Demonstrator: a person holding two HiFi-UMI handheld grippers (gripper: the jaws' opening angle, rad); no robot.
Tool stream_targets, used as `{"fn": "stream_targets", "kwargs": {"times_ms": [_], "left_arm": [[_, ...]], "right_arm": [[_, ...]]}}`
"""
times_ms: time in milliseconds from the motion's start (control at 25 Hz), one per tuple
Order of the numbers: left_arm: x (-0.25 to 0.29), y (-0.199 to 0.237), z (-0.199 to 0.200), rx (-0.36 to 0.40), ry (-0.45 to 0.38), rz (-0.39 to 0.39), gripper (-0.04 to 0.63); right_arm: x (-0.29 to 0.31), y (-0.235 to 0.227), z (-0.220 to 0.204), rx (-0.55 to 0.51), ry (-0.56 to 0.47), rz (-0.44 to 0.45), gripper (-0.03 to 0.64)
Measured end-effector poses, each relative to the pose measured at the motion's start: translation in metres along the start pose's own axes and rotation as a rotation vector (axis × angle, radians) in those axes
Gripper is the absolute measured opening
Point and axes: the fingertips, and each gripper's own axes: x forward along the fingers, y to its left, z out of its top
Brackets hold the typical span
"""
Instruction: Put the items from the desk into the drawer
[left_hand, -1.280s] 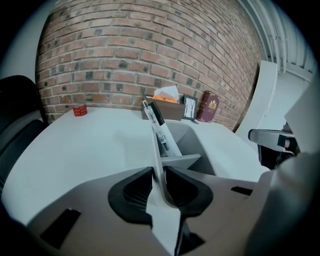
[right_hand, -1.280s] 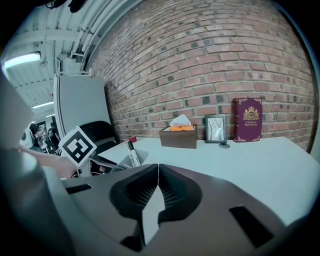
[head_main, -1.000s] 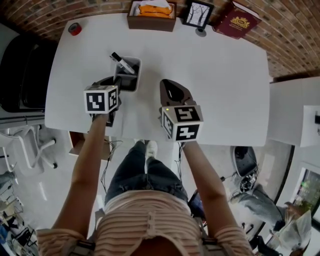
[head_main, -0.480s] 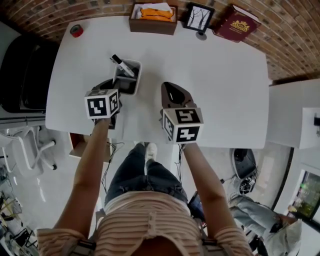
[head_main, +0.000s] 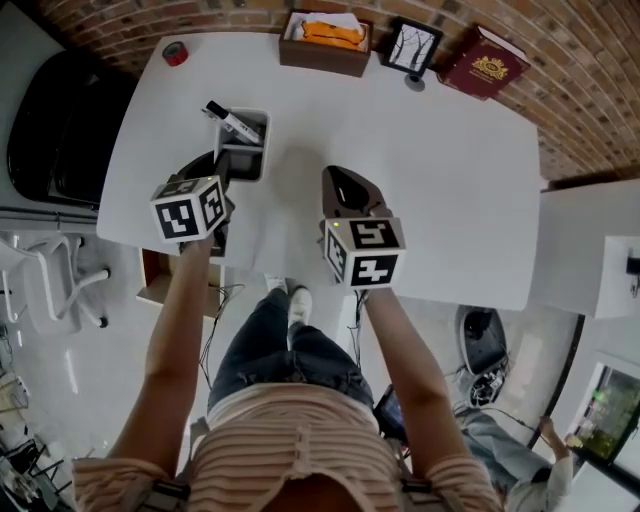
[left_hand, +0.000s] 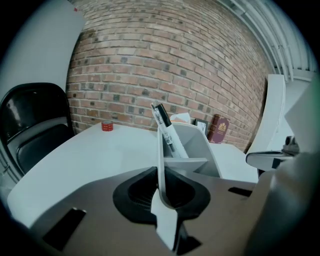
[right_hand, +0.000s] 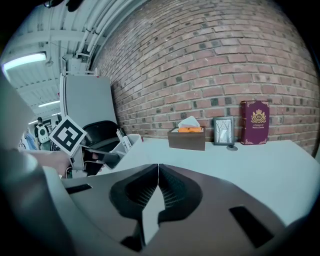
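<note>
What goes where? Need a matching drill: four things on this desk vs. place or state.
Things:
1. pen holder
2. red tape roll
3. maroon book
4. right gripper

Place or state:
A. far left corner of the desk
B. jaws together, nothing between them
C. wall clamped in the left gripper
D. far right, beside the picture frame

Pairs: 1-C, 2-A, 3-D, 4-B

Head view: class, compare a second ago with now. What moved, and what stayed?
The left tongs, clamped on the pen holder, carried it left across the desk. The right tongs stayed shut and empty; tissue box, book, tape unmoved.
</note>
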Motion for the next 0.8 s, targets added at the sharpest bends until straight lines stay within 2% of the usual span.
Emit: {"fn": "stream_targets", "kwargs": {"times_ms": [560,800], "left_arm": [[-0.109,0.030,-0.013,-0.067,-0.119,0.124,0.041],[-0.145,0.046,-0.029,-0.108,-0.138,0.171,0.041]], "right_arm": [[-0.033,0.080,-0.004,-0.088,-0.032,0.181,0.017],[-0.039,0.114,-0.015,-0.098,-0.013,0.242,0.017]]}}
